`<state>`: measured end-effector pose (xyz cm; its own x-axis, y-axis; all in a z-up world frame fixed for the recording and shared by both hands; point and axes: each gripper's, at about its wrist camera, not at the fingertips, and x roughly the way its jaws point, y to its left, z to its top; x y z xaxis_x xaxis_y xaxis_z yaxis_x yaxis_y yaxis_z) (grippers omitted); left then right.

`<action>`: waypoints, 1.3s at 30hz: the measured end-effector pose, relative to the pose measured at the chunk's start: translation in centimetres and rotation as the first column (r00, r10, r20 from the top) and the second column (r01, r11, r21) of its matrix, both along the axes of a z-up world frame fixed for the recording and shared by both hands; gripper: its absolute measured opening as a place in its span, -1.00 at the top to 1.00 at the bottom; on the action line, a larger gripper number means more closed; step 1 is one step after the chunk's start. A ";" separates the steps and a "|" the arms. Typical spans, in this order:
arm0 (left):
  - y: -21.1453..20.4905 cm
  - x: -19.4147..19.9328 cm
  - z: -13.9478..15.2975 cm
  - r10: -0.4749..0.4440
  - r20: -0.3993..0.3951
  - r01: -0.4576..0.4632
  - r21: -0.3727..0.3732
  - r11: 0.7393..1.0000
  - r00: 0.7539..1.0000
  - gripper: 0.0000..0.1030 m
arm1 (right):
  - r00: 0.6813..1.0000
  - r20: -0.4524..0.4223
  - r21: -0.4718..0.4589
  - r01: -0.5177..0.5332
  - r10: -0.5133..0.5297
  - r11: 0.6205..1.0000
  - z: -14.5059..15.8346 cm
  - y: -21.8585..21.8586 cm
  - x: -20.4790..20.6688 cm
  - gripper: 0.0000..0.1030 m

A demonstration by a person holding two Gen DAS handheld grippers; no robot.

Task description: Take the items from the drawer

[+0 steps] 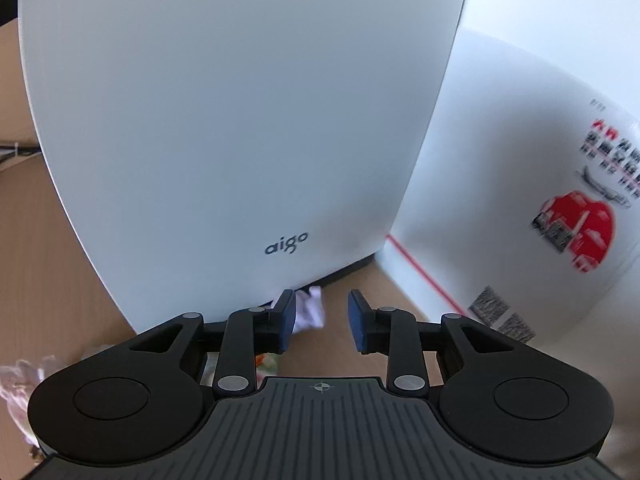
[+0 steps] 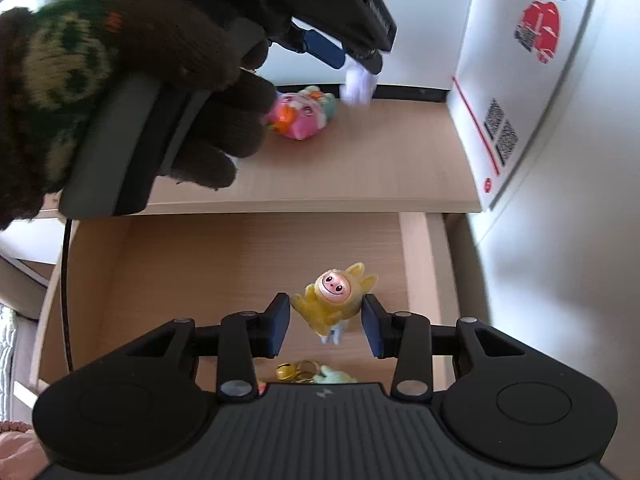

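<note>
In the right wrist view the drawer (image 2: 180, 280) stands pulled out under the desk top (image 2: 360, 168). A yellow plush toy with a pink face (image 2: 334, 300) lies in it, between the spread fingers of my right gripper (image 2: 326, 326), which is open. A gold bell keyring (image 2: 294, 370) and a mint toy (image 2: 334, 376) lie nearer me in the drawer. A pink toy (image 2: 298, 118) rests on the desk top. My left gripper (image 1: 322, 322) is open over the desk; a small white toy (image 1: 310, 312) sits against its left pad. That white toy (image 2: 358, 84) also shows under the left gripper (image 2: 340, 56).
A tall white box marked aigo (image 1: 240, 120) stands close ahead of the left gripper. A white carton with red print (image 1: 560, 200) closes off the right side of the desk. A hand in a dark knitted glove (image 2: 140, 80) holds the left gripper above the drawer's back left.
</note>
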<state>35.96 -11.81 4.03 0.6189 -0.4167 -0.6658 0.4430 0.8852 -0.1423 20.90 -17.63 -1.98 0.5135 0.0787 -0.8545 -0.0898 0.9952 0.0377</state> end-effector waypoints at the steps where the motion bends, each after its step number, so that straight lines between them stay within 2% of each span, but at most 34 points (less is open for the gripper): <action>1: 0.3 -0.3 0.3 -0.004 0.012 0.004 -0.024 1.000 1.000 0.39 | 1.000 0.005 0.002 0.008 -0.008 1.000 -0.1 -0.2 0.0 0.25; 6: 4.5 -3.0 2.8 0.060 0.017 -0.057 -0.174 0.983 0.998 0.39 | 0.999 0.020 0.031 0.044 -0.044 0.999 0.0 -1.2 0.8 0.25; 9: 7.9 -6.7 3.4 0.085 0.007 -0.082 -0.191 0.978 0.996 0.39 | 0.996 0.063 0.051 0.056 -0.059 0.997 1.1 -1.6 1.7 0.25; 11: 9.9 -9.2 2.8 0.075 -0.011 -0.075 -0.174 0.982 0.997 0.39 | 0.993 0.091 0.060 0.067 -0.072 0.996 1.9 -1.8 2.6 0.25; 14: 13.3 -12.3 0.7 0.088 -0.065 -0.094 -0.101 0.990 0.994 0.39 | 0.988 0.135 0.054 0.072 -0.079 0.996 3.2 -1.7 4.7 0.25; 19: 17.5 -15.2 -2.4 0.148 -0.229 -0.159 -0.031 0.987 0.962 0.39 | 0.969 0.235 0.027 0.068 -0.072 0.997 4.2 -0.7 8.5 0.25; 22: 18.7 -16.5 -4.0 0.164 -0.263 -0.167 0.011 0.986 0.951 0.39 | 0.960 0.272 0.003 0.069 -0.067 0.998 4.1 -0.3 9.7 0.19; 23: 18.8 -16.9 -4.3 0.157 -0.275 -0.159 0.015 0.987 0.949 0.39 | 0.961 0.270 -0.003 0.069 -0.065 0.998 4.2 -0.2 9.6 0.14; 25: 18.9 -17.4 -4.7 0.139 -0.288 -0.141 0.012 0.990 0.948 0.39 | 0.962 0.265 0.001 0.068 -0.066 0.998 4.0 0.1 8.9 -0.13; 29: 17.7 -17.1 -5.3 0.083 -0.308 -0.082 0.015 0.996 0.948 0.39 | 0.975 0.220 -0.021 0.036 -0.031 0.999 3.0 1.0 6.3 -0.27; 33: 16.1 -16.4 -6.2 0.026 -0.340 -0.019 0.024 1.000 0.940 0.39 | 0.990 0.142 -0.047 0.020 -0.014 0.999 1.6 1.2 2.7 -0.56; 34: 15.7 -16.1 -6.5 0.011 -0.355 -0.001 0.029 1.000 0.935 0.39 | 0.992 0.127 -0.050 0.022 -0.015 0.998 1.3 1.1 2.0 -0.65; 39: 13.5 -14.7 -9.0 -0.021 -0.457 0.075 0.101 0.992 0.889 0.39 | 0.997 0.062 -0.040 0.054 -0.051 0.998 0.3 0.3 -1.2 -0.73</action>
<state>21.25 1.72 -5.00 0.2189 -0.3437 -0.9132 0.3960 0.8866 -0.2388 19.72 -17.36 -1.65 0.5674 0.0152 -0.8233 -0.0382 0.9992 -0.0079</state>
